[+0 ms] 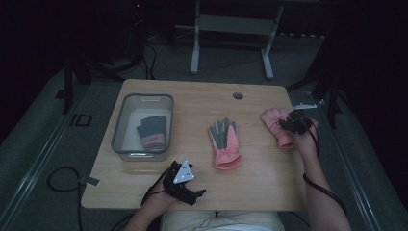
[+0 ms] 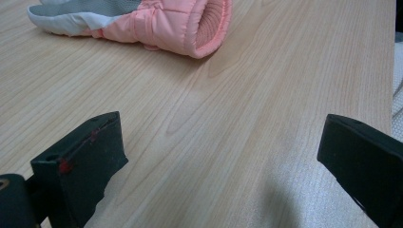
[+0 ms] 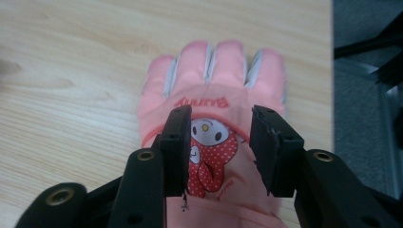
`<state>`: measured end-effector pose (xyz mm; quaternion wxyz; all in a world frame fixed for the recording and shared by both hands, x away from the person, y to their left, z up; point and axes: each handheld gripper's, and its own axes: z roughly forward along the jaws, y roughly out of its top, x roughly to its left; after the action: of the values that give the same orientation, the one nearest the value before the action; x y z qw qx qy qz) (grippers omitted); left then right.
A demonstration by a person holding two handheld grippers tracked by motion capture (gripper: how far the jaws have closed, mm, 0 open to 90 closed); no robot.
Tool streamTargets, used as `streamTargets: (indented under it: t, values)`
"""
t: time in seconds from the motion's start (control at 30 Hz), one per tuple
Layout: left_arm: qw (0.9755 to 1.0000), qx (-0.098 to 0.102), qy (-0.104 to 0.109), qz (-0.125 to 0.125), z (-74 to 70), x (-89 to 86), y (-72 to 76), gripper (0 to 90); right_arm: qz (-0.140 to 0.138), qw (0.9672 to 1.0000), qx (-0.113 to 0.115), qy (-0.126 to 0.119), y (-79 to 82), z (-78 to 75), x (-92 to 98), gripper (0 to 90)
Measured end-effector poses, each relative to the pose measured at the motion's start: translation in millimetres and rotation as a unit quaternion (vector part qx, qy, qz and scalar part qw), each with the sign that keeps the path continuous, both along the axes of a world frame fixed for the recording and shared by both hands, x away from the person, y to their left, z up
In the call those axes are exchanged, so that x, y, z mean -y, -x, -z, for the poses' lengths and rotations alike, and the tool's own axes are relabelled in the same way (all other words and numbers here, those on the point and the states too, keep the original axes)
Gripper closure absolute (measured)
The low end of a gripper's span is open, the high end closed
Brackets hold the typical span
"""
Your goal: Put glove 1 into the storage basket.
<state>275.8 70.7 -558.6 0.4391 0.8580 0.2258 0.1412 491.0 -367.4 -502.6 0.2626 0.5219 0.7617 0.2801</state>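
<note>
Tongs on the right (image 3: 218,147) hang partly open just above the back of a pink glove (image 3: 216,90) at the right edge of the worktop (image 1: 202,96), the jaws straddling its cartoon patch with nothing pinched between them. Left tongs (image 2: 218,156) stand wide and empty near the front edge, facing the cuff of a second pink glove (image 2: 157,23) that lies palm up mid-worktop. Farther left, a clear bin (image 1: 142,126) already holds a dark glove (image 1: 152,131). The padded glove looks light, soft and floppy, likely to sag and fold when lifted; pinching a good fold of the quilted back, or the ribbed cuff, should hold better than taking the limp fingers.
</note>
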Motion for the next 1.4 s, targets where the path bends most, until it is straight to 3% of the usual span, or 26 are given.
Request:
streamTargets:
  t: [0.07,0.3,0.57,0.7,0.8,1.13,1.3,1.4]
  values:
    - [1.0,-0.001,0.002,0.0,0.1,-0.2,-0.2,1.4,0.004,0.9998,-0.009,0.015,-3.7,7.6,-0.8,57.8]
    - [1.0,-0.001,0.0,0.002,0.8,0.1,0.1,1.4,0.0,0.9998,-0.01,0.015,-3.1,23.3,-3.3,58.7]
    - [1.0,0.001,-0.004,0.004,0.8,0.8,0.4,1.4,0.022,0.9987,-0.006,0.046,0.2,24.3,-14.0,81.4]
    - [1.0,0.002,-0.003,0.003,0.8,0.8,0.4,1.4,0.056,0.9979,-0.007,0.032,3.9,15.4,-15.1,85.6]
    - [1.0,0.001,-0.004,0.002,1.1,0.8,0.2,1.4,0.057,0.9981,0.002,0.025,12.8,2.2,-19.3,86.2]
    - [1.0,0.002,-0.001,-0.001,0.8,-0.1,-0.1,1.4,0.057,0.9954,0.059,-0.049,65.6,-53.7,-46.5,86.3]
    - [1.0,0.005,-0.002,-0.002,0.3,-0.6,-0.4,1.4,0.063,0.9927,0.064,-0.081,90.8,-60.7,-60.8,86.3]
    - [1.0,0.004,0.003,-0.004,0.1,-1.9,-1.0,1.4,0.068,0.992,0.063,-0.086,98.8,-58.4,-65.2,86.3]
